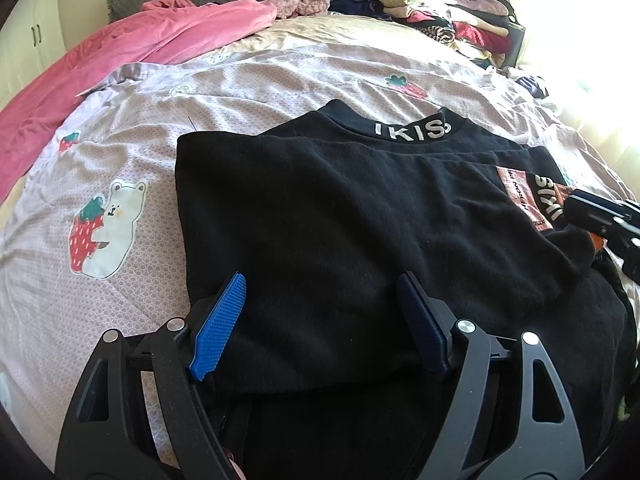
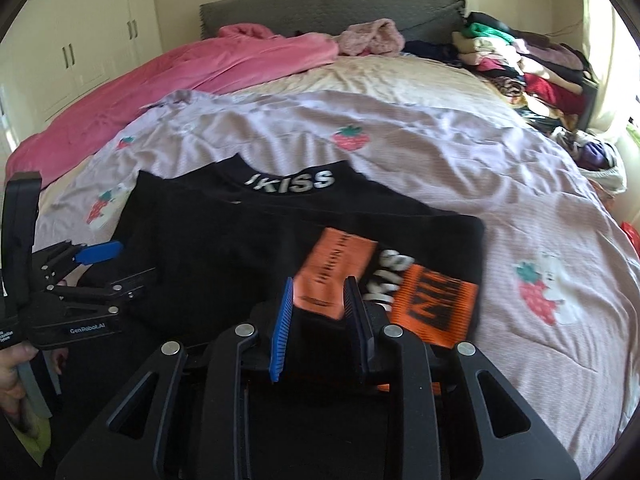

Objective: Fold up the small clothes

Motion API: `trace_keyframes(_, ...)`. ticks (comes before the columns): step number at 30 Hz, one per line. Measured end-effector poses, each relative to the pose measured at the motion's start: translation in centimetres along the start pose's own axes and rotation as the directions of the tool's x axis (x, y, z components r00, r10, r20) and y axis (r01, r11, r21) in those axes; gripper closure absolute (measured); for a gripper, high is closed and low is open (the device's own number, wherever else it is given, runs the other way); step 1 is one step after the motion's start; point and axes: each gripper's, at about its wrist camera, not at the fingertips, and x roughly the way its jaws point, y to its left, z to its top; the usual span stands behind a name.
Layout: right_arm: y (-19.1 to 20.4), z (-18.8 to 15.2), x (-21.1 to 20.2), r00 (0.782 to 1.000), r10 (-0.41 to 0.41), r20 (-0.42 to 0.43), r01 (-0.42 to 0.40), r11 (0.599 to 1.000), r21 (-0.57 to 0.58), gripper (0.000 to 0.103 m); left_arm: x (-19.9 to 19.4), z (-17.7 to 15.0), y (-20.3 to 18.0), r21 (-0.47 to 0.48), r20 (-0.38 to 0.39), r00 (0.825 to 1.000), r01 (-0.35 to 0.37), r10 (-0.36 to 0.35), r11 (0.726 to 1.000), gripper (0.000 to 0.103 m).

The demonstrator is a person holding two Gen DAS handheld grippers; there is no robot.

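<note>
While the black top (image 1: 360, 216) lies part-folded on the bed (image 1: 280, 76), my left gripper (image 1: 320, 328) spreads wide over its near edge; my right gripper (image 2: 320, 312) — narrow, gripping nothing — faces bare quilt beyond.

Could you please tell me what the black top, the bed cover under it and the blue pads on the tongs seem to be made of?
Black top: probably a soft knit, maybe fleece; matte, slightly fuzzy, with printed lettering.
Bed cover: likely thin woven cotton; matte, finely patterned, creased, printed with strawberries.
Blue pads: apparently moulded plastic or rubber; ridged surface, slight sheen.
</note>
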Motion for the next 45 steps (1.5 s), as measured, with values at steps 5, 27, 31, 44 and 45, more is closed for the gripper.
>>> trace_keyframes(5, -0.4, -0.5, 1.8, 0.995, -0.056, -0.083, 0.055, 0.998, -0.011, 0.077, 0.0, -0.2, 0.0, 0.009, 0.000, 1.000, 0.012, -0.012, 1.000, 0.033)
trace_keyframes(27, -1.1, -2.8, -0.7, 0.999, 0.005, -0.041, 0.001, 0.992, 0.127, 0.053, -0.4, -0.7, 0.3, 0.026, -0.009, 0.999, 0.049, -0.048, 0.998, 0.033)
trace_keyframes(31, -0.8, -3.7, -0.1, 0.997, -0.011, -0.079, 0.019, 0.994, 0.104, 0.053, -0.6, -1.1, 0.3, 0.029, -0.011, 0.999, 0.051, -0.050, 0.998, 0.033)
trace_keyframes(44, -0.9, -4.1, -2.3, 0.999, -0.013, -0.051, 0.020, 0.991, 0.134, 0.035, -2.8, -1.8, 0.9, -0.016, 0.017, 0.996, 0.093, -0.093, 0.996, 0.033)
trace_keyframes(45, -1.0, -4.1, -2.6, 0.999, -0.014, -0.049, 0.021, 0.991, 0.135, 0.035, -3.3, -1.9, 1.0, -0.021, 0.024, 0.995, 0.097, -0.096, 0.995, 0.033)
